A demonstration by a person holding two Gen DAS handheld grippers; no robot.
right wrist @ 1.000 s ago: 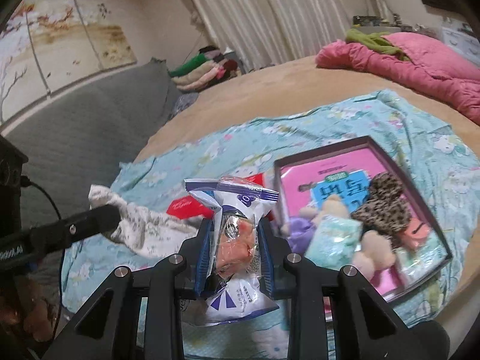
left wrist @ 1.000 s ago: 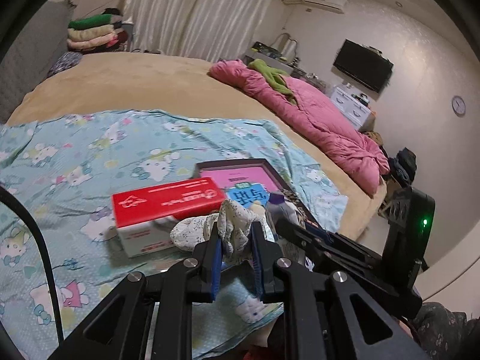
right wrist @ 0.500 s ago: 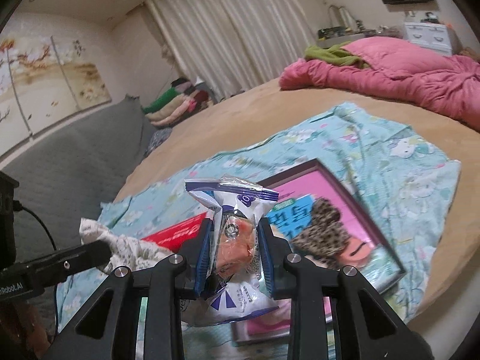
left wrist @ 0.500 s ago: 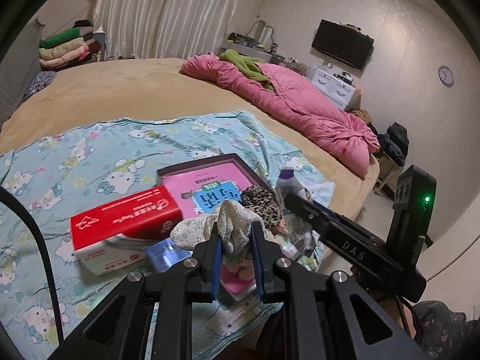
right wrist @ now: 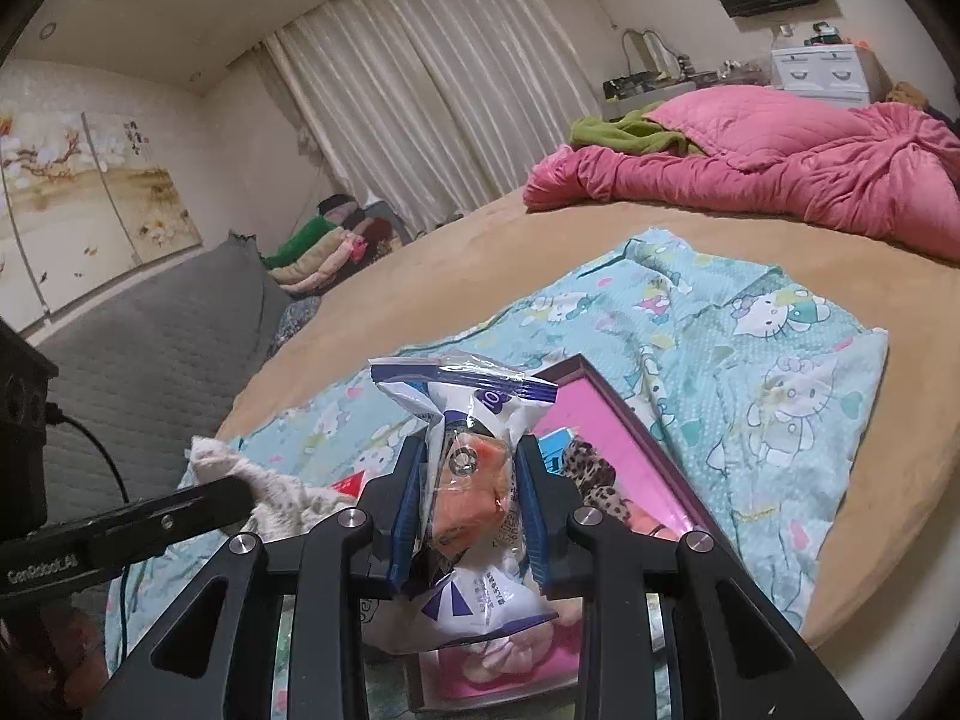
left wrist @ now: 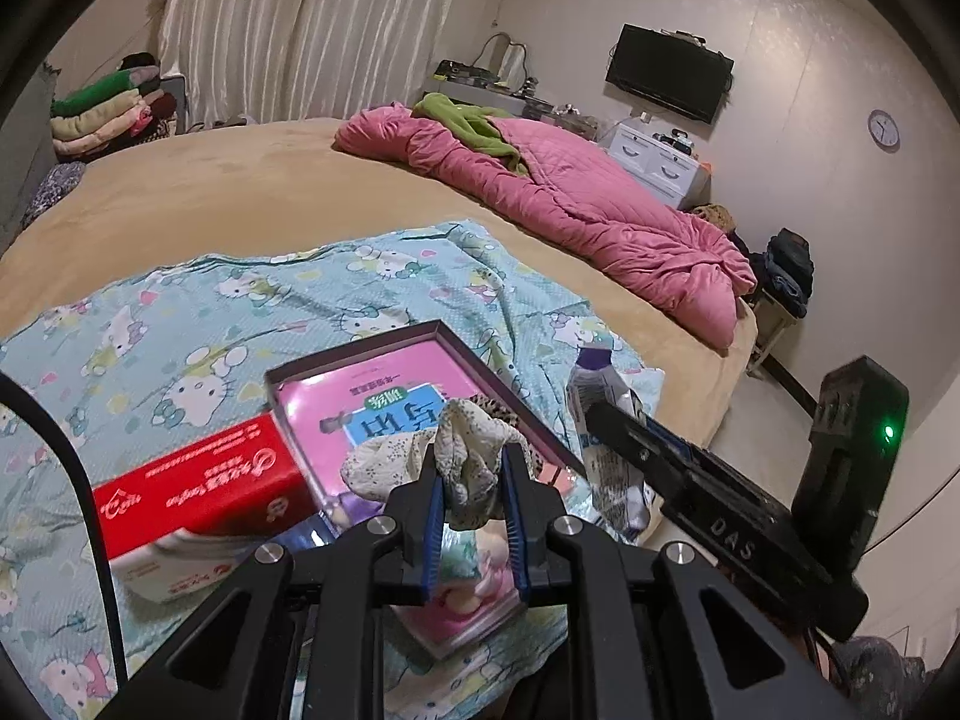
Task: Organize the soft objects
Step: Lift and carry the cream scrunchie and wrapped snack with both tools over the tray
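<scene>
Left gripper (left wrist: 472, 483) pinches floral cloth (left wrist: 462, 456), right gripper (right wrist: 474, 501) clamps snack packet (right wrist: 465, 480); both above pink tray (left wrist: 360, 402), likely for sorting.

Around the tray (left wrist: 360, 360) on the bed (left wrist: 210, 192)

We see the tray lying on the printed sheet (left wrist: 180, 312), which is spread over the bed. Left of the tray and touching it sits the tissue box (left wrist: 198, 492); behind the tray, toward the far right, lies the quilt (left wrist: 588, 210). Above the tray we hold a cloth (left wrist: 468, 456) in the left claw (left wrist: 471, 516) and a packet (right wrist: 474, 462) in the right claw (right wrist: 471, 516).
</scene>
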